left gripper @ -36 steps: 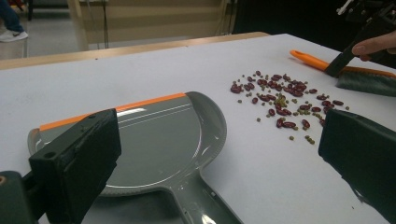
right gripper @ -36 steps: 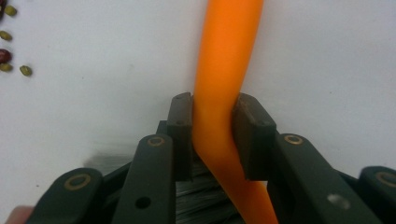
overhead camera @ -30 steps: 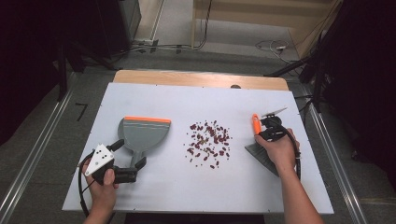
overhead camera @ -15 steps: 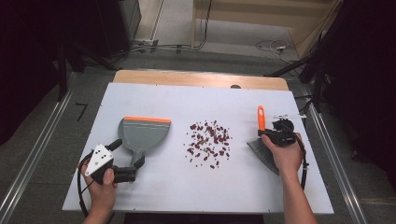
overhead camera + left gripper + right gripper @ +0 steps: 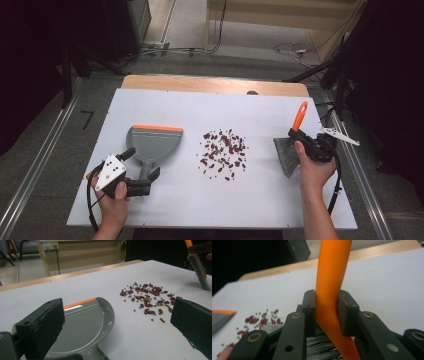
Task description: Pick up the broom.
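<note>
Over on the left, the left hand (image 5: 114, 192) rests low on the white worktop (image 5: 190, 200), forearm coming in from the near edge, wrist level, with the left gripper (image 5: 141, 169) pointing away from the person. Its jaws stand wide apart and grip nothing; the stem of the grey dustpan (image 5: 152, 145) lies between them. In the left gripper view the pan sits flat, its orange lip on the far side.

Moving to the middle, the scattered beans (image 5: 223, 153), red-brown ones mixed with small greenish ones, lie loose on the worktop, just right of the pan and apart from it.

On the right, the right hand (image 5: 311, 165) is raised off the worktop, forearm angling in from the near edge. The right gripper (image 5: 326, 315) is clamped tight on the orange handle of the brush (image 5: 291, 145). The handle points away and up; the grey bristles hang toward the worktop, right of the beans and clear of them.
</note>
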`<control>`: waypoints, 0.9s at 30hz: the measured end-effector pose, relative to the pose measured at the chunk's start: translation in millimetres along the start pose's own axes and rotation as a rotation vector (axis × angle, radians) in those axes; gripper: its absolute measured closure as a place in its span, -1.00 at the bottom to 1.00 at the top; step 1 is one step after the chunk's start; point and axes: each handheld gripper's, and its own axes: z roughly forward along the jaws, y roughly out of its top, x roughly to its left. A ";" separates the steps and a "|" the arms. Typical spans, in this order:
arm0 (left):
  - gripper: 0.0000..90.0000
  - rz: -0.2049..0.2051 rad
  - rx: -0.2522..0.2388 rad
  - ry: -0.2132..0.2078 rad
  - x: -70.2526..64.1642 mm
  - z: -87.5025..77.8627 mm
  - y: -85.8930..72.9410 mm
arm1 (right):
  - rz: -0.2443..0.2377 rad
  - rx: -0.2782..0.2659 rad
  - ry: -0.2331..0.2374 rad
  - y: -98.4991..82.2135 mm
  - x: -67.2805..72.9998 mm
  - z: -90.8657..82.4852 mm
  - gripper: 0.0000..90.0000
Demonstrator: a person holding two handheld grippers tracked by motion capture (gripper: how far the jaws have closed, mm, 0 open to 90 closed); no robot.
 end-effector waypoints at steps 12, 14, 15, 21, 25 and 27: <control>-1.00 0.062 -0.004 -0.048 -20.5 10.1 19.2 | -0.045 -0.123 0.046 5.7 11.3 -13.5 0.54; -1.00 0.066 0.002 -0.063 -22.8 13.7 21.9 | -0.058 -0.139 0.058 7.6 17.8 -14.8 0.54; -1.00 0.066 0.007 -0.071 -23.7 15.6 23.1 | -0.062 -0.142 0.063 8.0 20.3 -15.0 0.54; -1.00 0.051 0.018 -0.109 -31.0 27.9 30.7 | -0.090 -0.148 0.104 8.5 38.6 -15.0 0.54; -1.00 0.044 0.018 -0.144 -37.6 38.4 37.8 | -0.117 -0.147 0.134 7.8 54.8 -13.4 0.54; -1.00 0.044 0.017 -0.163 -42.0 44.3 41.5 | -0.124 -0.143 0.145 7.4 59.9 -12.8 0.54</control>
